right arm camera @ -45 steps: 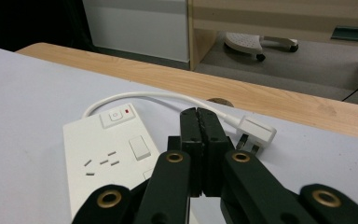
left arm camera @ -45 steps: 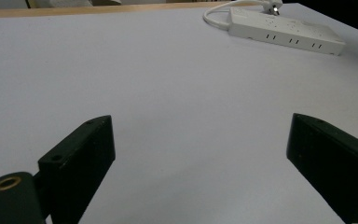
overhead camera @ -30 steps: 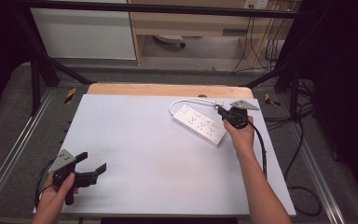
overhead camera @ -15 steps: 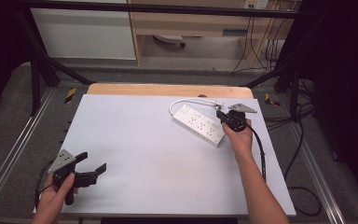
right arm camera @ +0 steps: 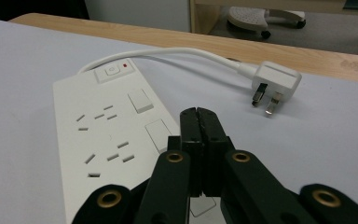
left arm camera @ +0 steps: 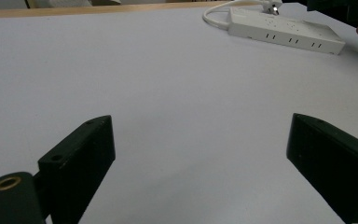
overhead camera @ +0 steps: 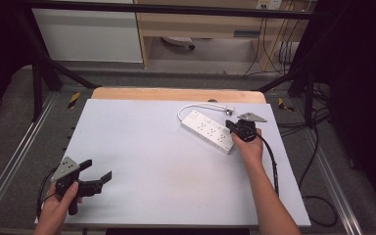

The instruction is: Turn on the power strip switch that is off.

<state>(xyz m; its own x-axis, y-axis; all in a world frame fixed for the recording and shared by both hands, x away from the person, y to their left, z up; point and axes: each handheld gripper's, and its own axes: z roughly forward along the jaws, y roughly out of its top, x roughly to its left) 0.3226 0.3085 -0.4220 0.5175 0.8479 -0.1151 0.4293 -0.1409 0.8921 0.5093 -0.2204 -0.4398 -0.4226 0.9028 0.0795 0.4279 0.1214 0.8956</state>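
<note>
Power strip lies under the closed right tool, seemingly touching.

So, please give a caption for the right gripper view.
Closed right gripper above a white power strip, its plug lying unplugged on the table.

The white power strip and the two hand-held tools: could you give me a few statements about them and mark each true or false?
1. The power strip lies on the far right part of the white table. True.
2. Its plug is pushed into a wall socket. False: it lies loose on the table, pins bare.
3. The right tool has its jaws pressed together over the strip. True.
4. The left tool is clamped on the strip's cable. False: its jaws stand wide apart over bare table, near the front left corner.
5. The strip carries a small red mark beside a button at its cable end. True.
</note>
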